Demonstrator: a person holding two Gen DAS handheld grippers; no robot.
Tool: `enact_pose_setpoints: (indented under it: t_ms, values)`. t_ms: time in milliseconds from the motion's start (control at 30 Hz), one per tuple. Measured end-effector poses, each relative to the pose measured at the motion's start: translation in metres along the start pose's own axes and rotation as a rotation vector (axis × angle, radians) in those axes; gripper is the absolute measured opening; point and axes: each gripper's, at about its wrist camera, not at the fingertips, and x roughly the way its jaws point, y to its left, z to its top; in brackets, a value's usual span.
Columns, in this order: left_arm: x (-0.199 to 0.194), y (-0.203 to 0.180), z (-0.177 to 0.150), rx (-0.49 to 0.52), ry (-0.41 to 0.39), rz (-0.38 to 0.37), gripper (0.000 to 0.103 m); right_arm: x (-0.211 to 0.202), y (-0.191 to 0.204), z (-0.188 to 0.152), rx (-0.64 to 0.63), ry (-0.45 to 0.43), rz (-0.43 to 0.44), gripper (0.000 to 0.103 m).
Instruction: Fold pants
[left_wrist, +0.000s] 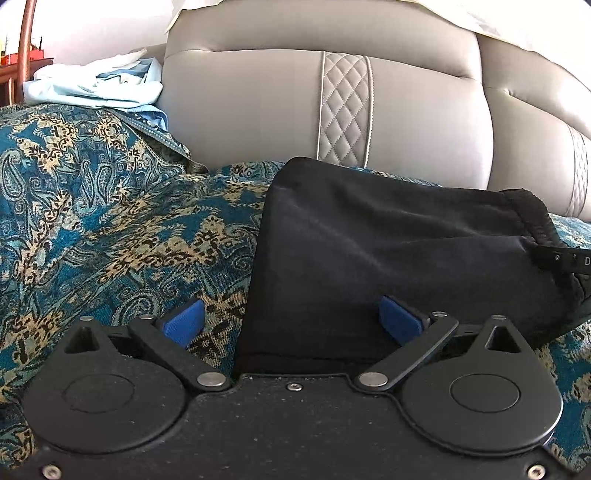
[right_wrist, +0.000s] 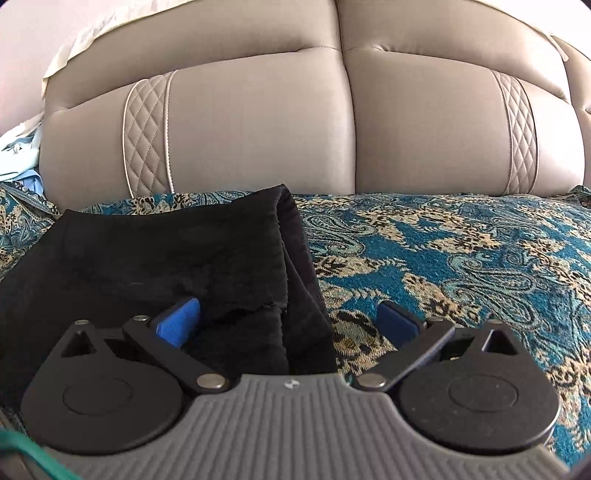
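Black pants (left_wrist: 388, 251) lie folded in a compact stack on a teal and beige paisley cover (left_wrist: 110, 240) over a sofa seat. My left gripper (left_wrist: 291, 321) is open, its blue pads wide apart, straddling the stack's left near edge. The pants also show in the right wrist view (right_wrist: 166, 258), with a folded edge running down their right side. My right gripper (right_wrist: 290, 323) is open, straddling the stack's right near corner. Neither gripper holds cloth.
The grey leather sofa back (left_wrist: 258, 103) rises right behind the pants and also fills the right wrist view (right_wrist: 258, 122). A heap of pale blue clothing (left_wrist: 103, 85) lies at the far left. The paisley cover (right_wrist: 461, 258) spreads to the right.
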Motion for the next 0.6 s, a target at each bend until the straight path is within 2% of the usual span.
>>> enact_pose_setpoints:
  t_ms: [367, 467, 600]
  values:
    - [0.000, 0.000, 0.003, 0.017, 0.013, 0.007, 0.103, -0.002, -0.002, -0.002, 0.013, -0.003, 0.007, 0.103]
    - [-0.003, -0.007, 0.010, 0.061, 0.026, 0.042, 0.102, -0.006, 0.002, 0.001, -0.010, -0.007, -0.002, 0.103]
    - [-0.016, -0.017, 0.013, 0.136, 0.002, 0.060, 0.102, -0.027, 0.010, 0.004, -0.055, -0.077, -0.012, 0.103]
